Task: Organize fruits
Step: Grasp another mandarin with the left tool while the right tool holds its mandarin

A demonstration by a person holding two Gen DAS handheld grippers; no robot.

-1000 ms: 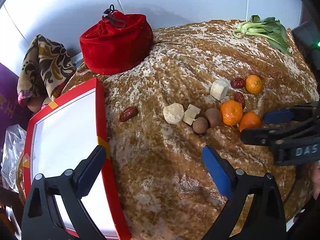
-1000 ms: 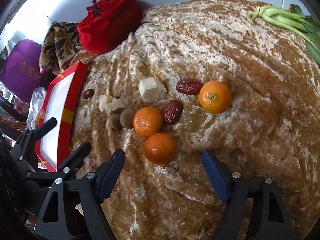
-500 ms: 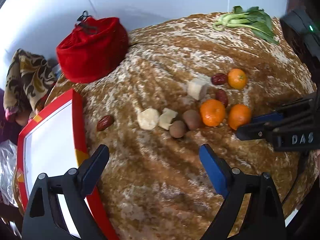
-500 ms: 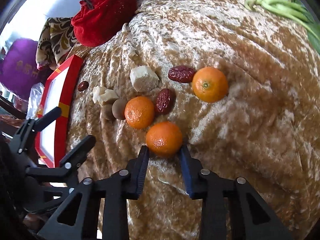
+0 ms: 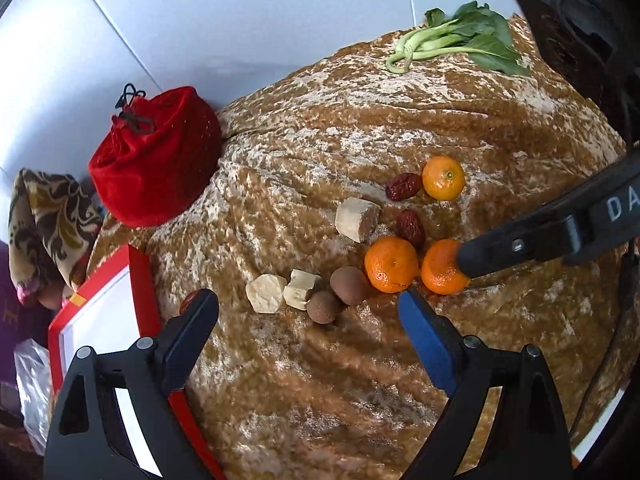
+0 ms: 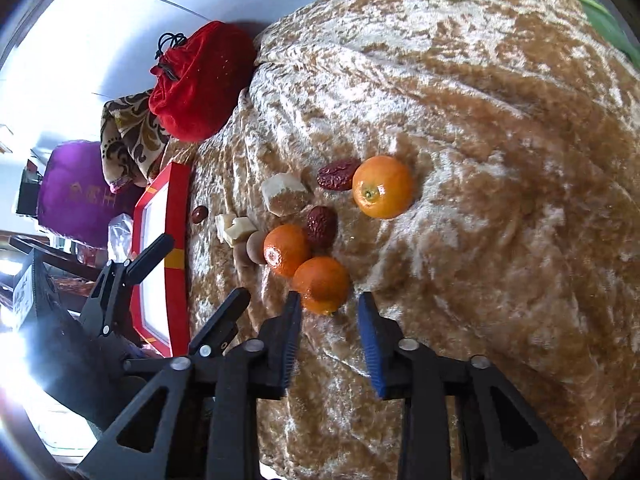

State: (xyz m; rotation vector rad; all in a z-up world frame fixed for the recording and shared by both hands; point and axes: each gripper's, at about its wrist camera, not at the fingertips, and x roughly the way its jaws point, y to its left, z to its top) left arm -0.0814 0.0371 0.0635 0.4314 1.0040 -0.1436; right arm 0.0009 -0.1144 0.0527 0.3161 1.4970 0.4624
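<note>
The right gripper (image 6: 326, 304) tilts down toward the brown velvet cloth (image 6: 500, 208), its two blue-padded fingers parted around the near side of the closest tangerine (image 6: 321, 284); the left pad is at the fruit's skin, the right pad stands clear of it, so the grip is not clenched. Just beyond that fruit lies a second tangerine (image 6: 286, 249) touching a red date (image 6: 321, 220), and farther ahead to the right a third tangerine (image 6: 382, 186) sits beside another date (image 6: 338, 174). The left gripper (image 5: 308, 314) hovers with its fingers spread wide and nothing between them, just short of two brown longans (image 5: 348, 285), the red tray (image 5: 140, 276) under its left finger
</note>
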